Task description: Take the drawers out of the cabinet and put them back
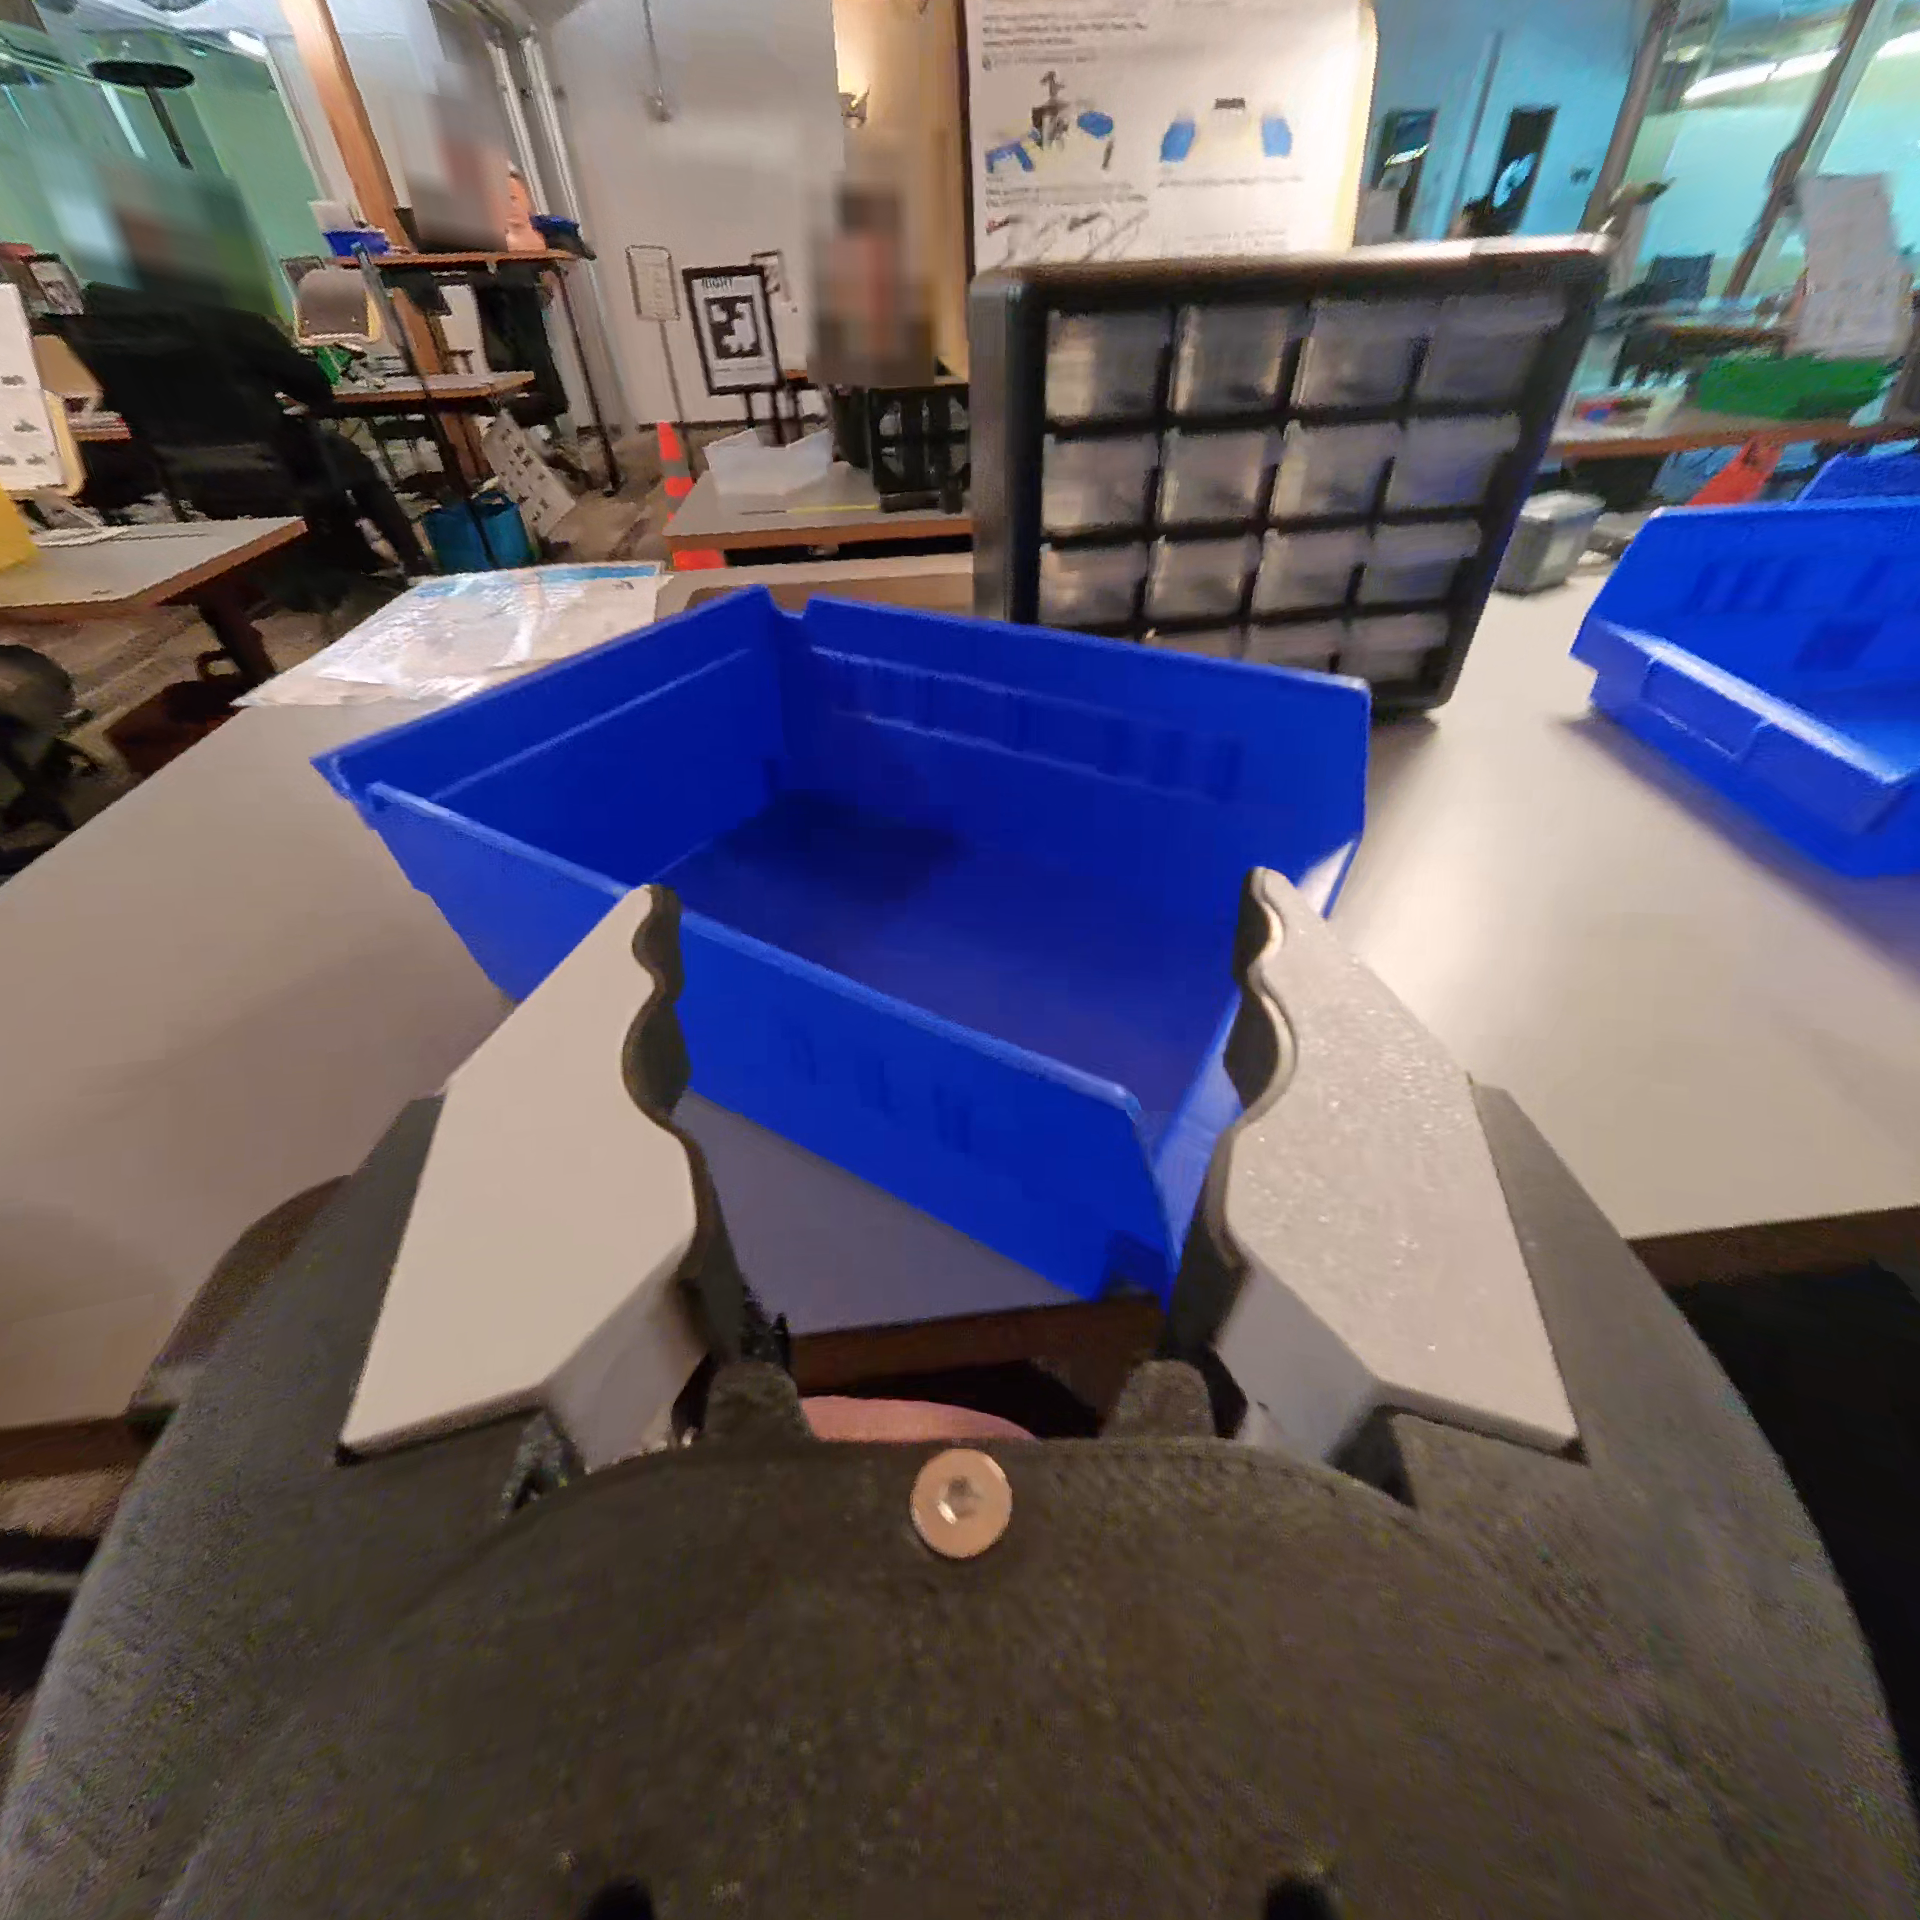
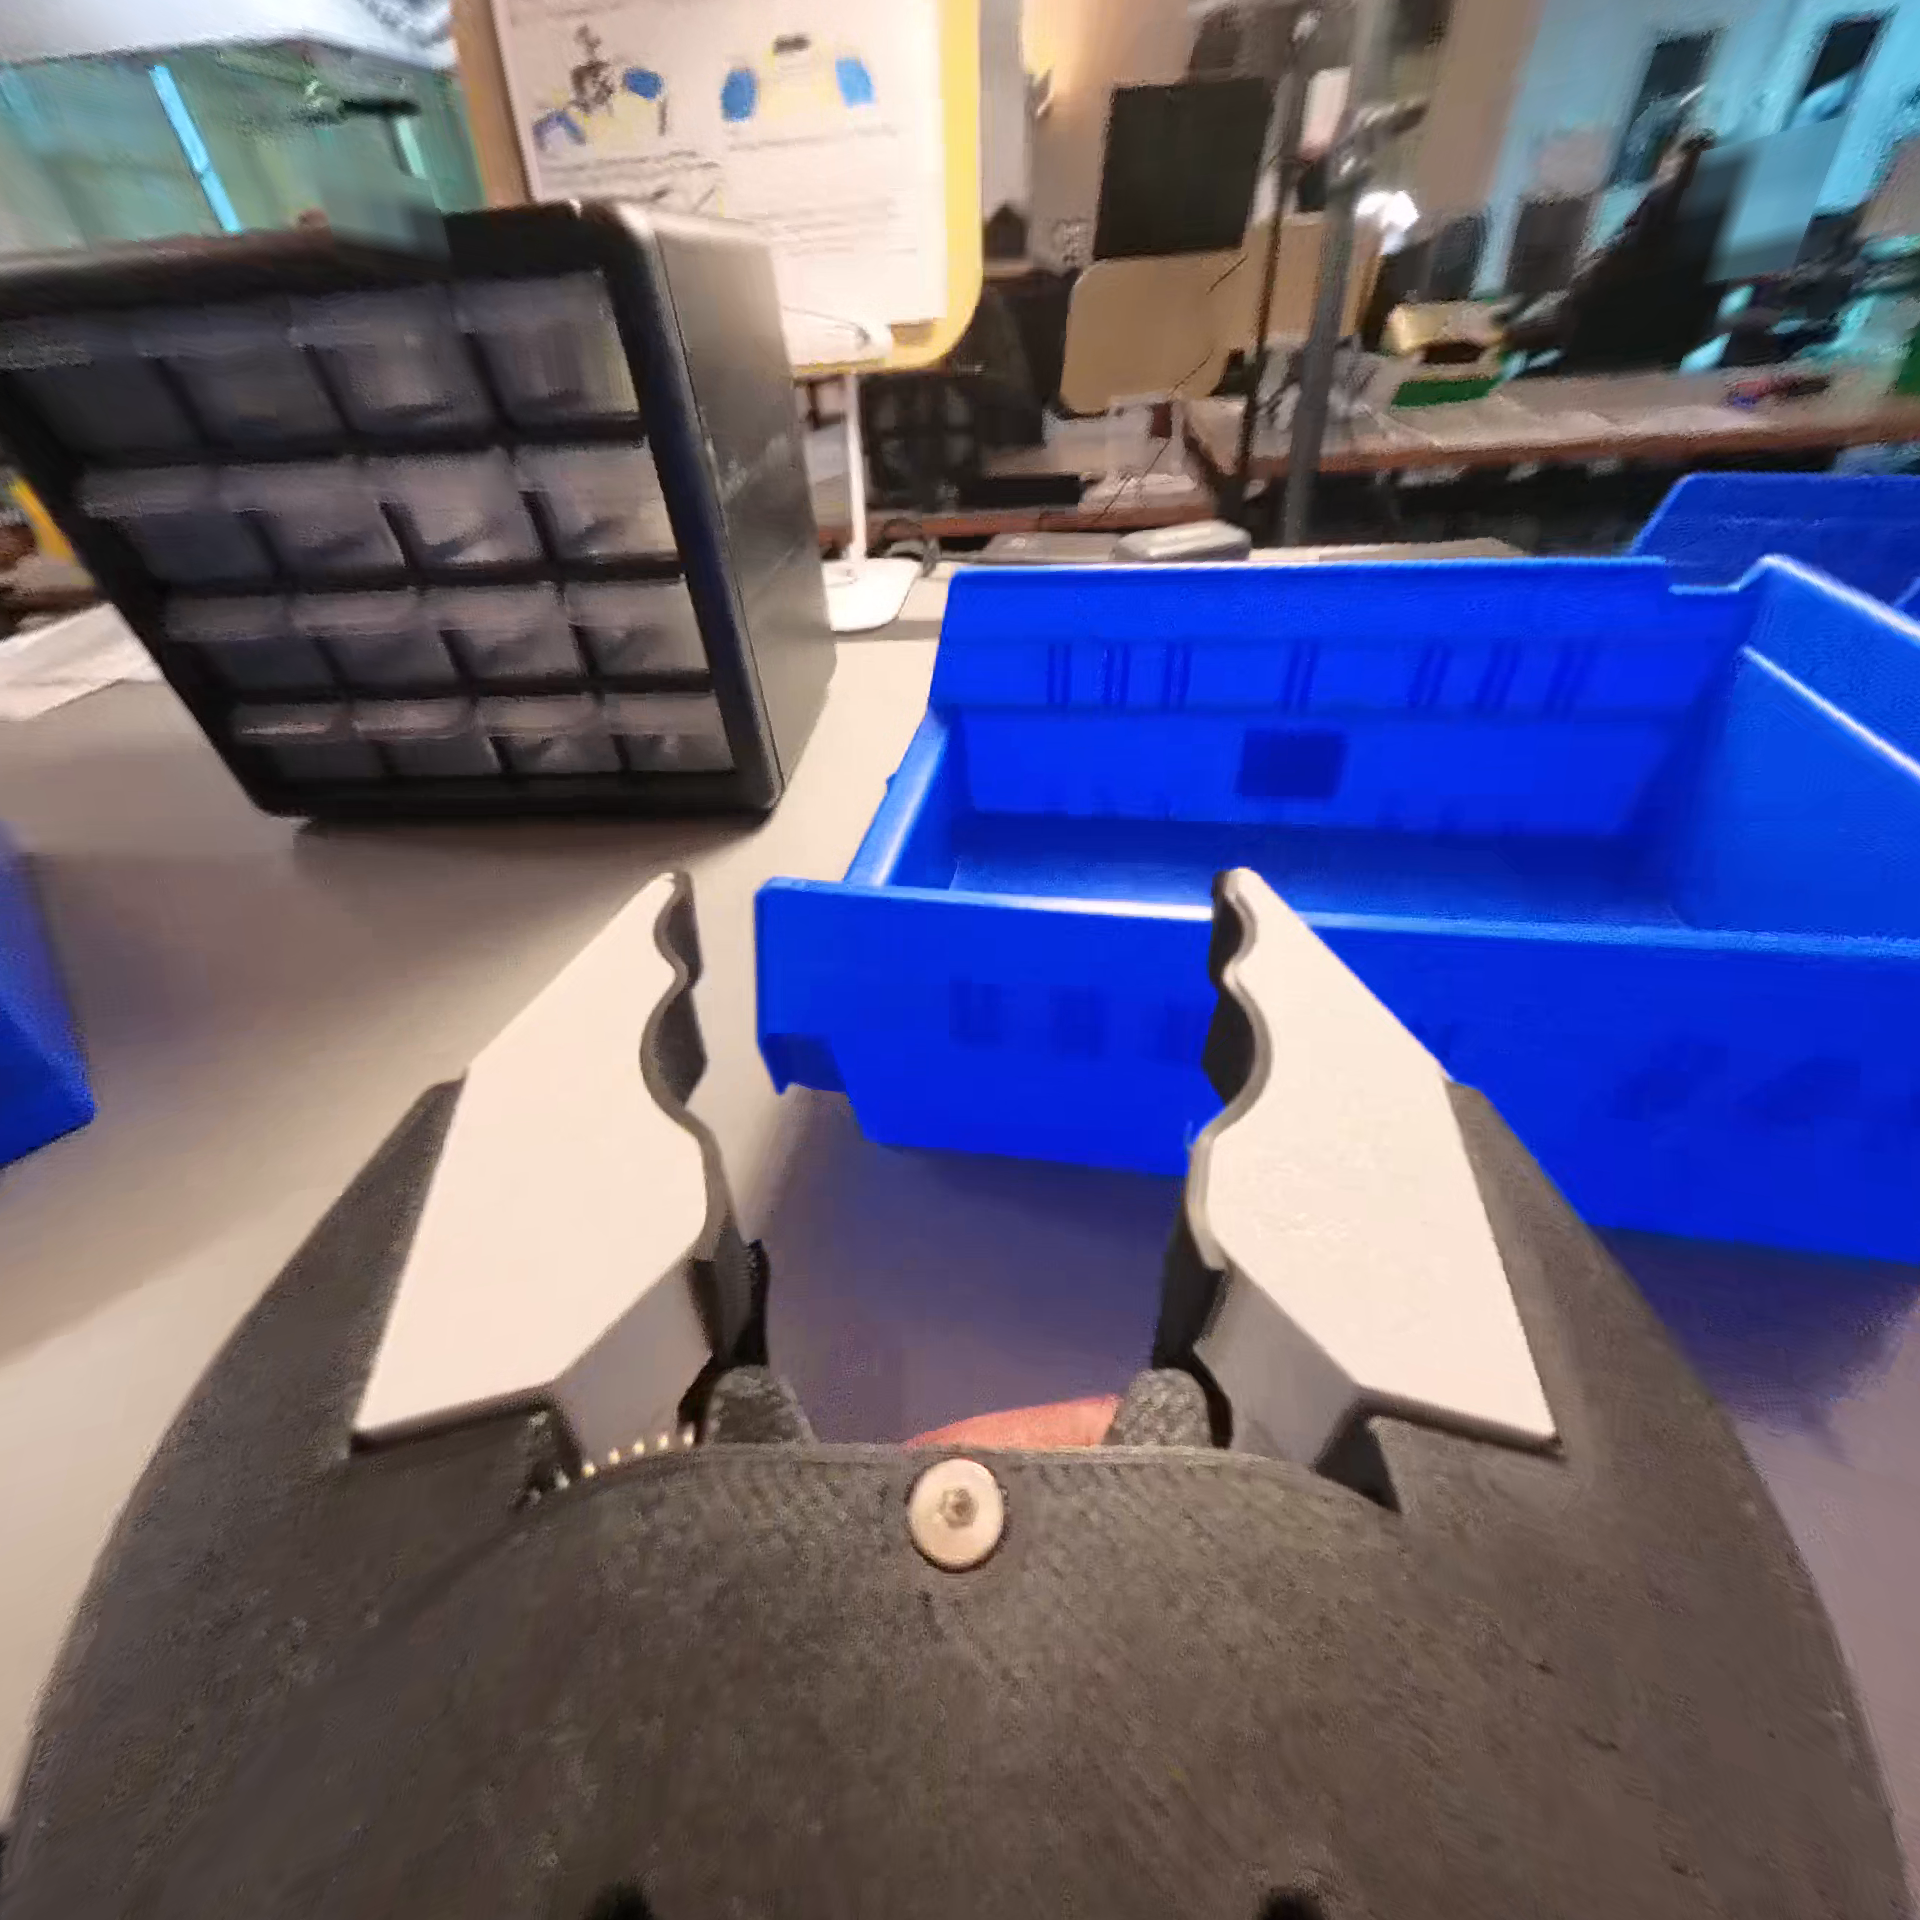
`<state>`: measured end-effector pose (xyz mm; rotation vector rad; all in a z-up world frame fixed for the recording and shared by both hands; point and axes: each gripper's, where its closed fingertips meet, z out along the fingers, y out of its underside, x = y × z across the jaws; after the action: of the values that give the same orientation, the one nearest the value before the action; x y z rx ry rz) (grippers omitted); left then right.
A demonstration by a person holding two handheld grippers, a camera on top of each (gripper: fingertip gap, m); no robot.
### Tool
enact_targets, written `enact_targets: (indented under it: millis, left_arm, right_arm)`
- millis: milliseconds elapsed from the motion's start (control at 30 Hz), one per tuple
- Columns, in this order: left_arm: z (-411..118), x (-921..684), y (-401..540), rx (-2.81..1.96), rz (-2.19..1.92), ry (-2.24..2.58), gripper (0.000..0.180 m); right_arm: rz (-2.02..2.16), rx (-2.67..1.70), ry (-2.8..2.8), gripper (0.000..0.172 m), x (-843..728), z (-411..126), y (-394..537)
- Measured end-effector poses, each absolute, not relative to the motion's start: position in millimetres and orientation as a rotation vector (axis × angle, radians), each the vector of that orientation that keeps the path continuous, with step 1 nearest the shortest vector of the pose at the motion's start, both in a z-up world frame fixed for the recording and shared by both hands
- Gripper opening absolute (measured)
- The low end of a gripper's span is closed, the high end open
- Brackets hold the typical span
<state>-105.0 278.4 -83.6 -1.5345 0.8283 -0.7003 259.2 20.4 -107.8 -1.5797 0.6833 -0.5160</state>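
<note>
Left gripper [image 1: 956,914]: jaws spread wide, nothing pinched; it hangs over the near edge of the grey table [image 1: 208,987].
Ahead of the left gripper: a blue bin [image 1: 935,831] sits on the table just beyond the fingertips, open side up, bare inside. Its long axis runs slantwise, from far left to near right, and its near right corner points back toward the gripper's right finger [image 1: 1340,1091].
Beyond that bin: the cabinet [image 1: 1278,468], a black frame standing upright, a little tilted in the view, its face turned toward the gripper. The face shows 4 columns and 4 rows of clear drawers, all seated in their slots as far as the blur allows.
Right gripper [image 2: 951,914]: jaws also spread wide, pads pressing on nothing.
Ahead of the right gripper: a second blue bin [image 2: 1403,852] lies just in front and to the right, long axis across the view, its left end between the 2 fingertips in line of sight.
Far left of the right gripper: the same cabinet [image 2: 416,520], well apart, front facing it.
</note>
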Motion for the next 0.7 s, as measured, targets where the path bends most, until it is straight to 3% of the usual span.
enact_targets:
  millis: [333, 400, 567, 700]
  left_arm:
    - [-146.6, -101.8, 278.7, -1.662, -0.564, 0.782, 0.105]
    - [-155.0, -102.5, 285.1, -1.669, -0.575, 0.761, 0.108]
    - [-153.3, -124.9, 313.9, -1.665, -0.542, 0.668, 0.094]
    - [-145.8, -146.8, 336.5, -1.684, -0.543, 0.609, 0.079]
  right_arm:
    - [-0.802, -1.616, 0.81, 0.122, 256.0, -122.2, 40.7]
    - [-0.872, -1.611, 0.848, 0.118, 267.7, -122.5, 31.8]
    - [-0.92, -1.644, 0.86, 0.112, 278.9, -127.2, -4.4]
    - [-0.913, -1.64, 0.946, 0.084, 290.0, -132.1, -57.0]
